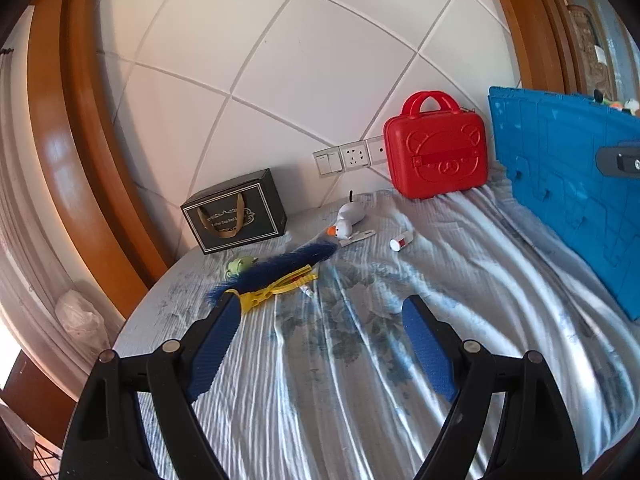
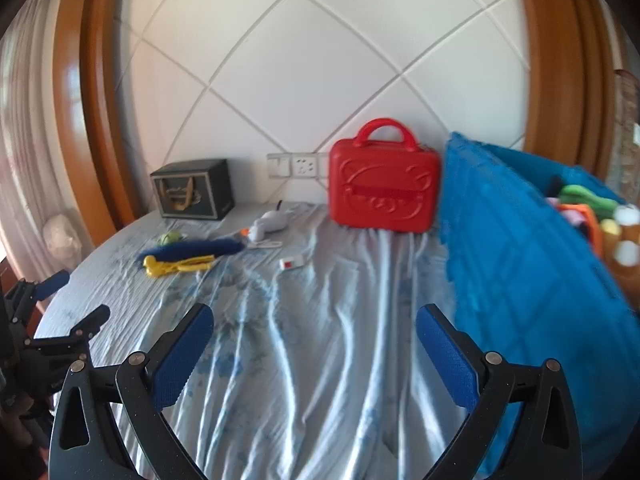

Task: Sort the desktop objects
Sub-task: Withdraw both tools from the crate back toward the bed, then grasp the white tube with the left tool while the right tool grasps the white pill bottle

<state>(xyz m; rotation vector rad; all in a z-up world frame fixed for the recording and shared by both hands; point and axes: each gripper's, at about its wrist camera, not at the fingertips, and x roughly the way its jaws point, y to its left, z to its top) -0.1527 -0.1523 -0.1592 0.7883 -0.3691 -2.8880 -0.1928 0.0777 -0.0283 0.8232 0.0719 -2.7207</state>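
The things you are to sort lie toward the far left edge of the surface: a yellow clip [image 1: 276,289] with a blue feather [image 1: 280,265] just behind it, a small green toy [image 1: 240,265] beyond those near the edge, a white snowman toy [image 1: 349,218] further in, and a small white-and-red tube [image 1: 401,240] toward the middle. Your left gripper [image 1: 320,344] is open with nothing between its blue pads, hanging over bare cloth just short of the clip. Your right gripper [image 2: 314,356] is open and empty too, over the cloth near the middle.

Only your left view shows a thin small tube [image 1: 306,290] touching the clip's tip. Only your right view looks into the blue bin [image 2: 520,240] at the right edge, where green, orange and pale soft things are piled; it also catches your left gripper low at the left edge.

The surface [image 1: 360,400] is round, under a wrinkled pale blue flowered cloth. At its far edge stand a black box [image 1: 236,210] on the left and a red case [image 1: 438,148] toward the right, both against a white wall of diagonal panels with a strip of sockets [image 1: 346,158], framed by orange-brown wood.
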